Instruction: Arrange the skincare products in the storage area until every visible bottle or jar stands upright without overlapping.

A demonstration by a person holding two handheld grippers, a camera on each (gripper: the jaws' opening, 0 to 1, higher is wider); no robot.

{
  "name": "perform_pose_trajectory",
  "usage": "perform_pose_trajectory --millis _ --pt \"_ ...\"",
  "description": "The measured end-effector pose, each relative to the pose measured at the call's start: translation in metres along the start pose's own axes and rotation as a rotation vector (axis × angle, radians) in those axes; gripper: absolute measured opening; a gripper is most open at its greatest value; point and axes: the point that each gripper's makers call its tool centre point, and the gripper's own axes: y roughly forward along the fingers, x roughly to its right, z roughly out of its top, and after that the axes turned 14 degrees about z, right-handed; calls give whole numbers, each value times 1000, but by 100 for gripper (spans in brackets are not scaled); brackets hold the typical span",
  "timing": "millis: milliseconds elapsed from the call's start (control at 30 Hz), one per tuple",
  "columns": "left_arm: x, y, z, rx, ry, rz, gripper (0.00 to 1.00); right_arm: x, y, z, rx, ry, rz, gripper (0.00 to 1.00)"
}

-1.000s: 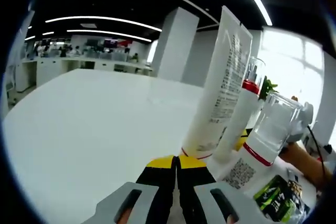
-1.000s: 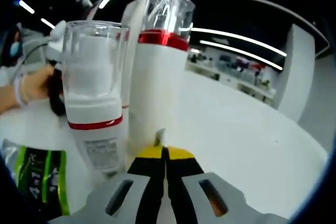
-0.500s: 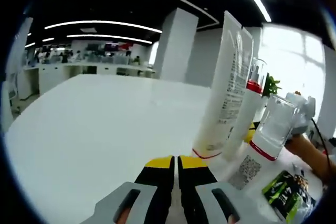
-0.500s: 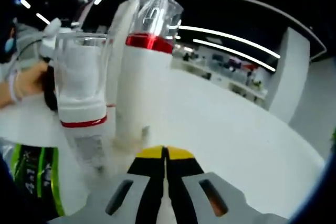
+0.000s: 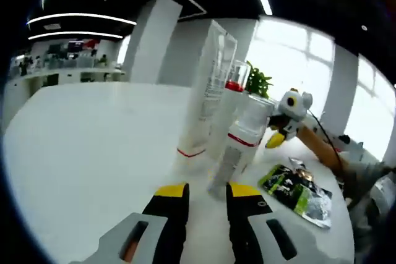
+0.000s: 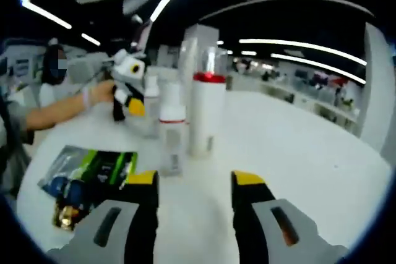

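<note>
Both tongs, left and right, stand open and hold nothing, their tips low over the white tabletop. Just ahead stand a small pump bottle, a red-collared bottle and a tall tube, upright and close together. The standing-up looks finished; a green sachet lies flat beside them

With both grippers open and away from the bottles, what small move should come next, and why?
Probably none: hold both grippers back and check. The tall tube, the red-collared pump bottle and the small bottle all stand upright, and the left gripper and right gripper hold nothing. A green packet lies flat beside them.
</note>
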Motion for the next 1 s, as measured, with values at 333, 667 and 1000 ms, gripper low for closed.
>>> perform_pose_trajectory --millis 333,667,1000 --pt "14 12 -18 -26 130 -25 30 -3 22 -3 -12 57 -13 40" --pt "16 15 -9 4 72 -41 22 -4 28 4 31 64 -42 19" --pt "21 17 -9 -2 85 -37 20 -2 36 -1 23 69 -45 15"
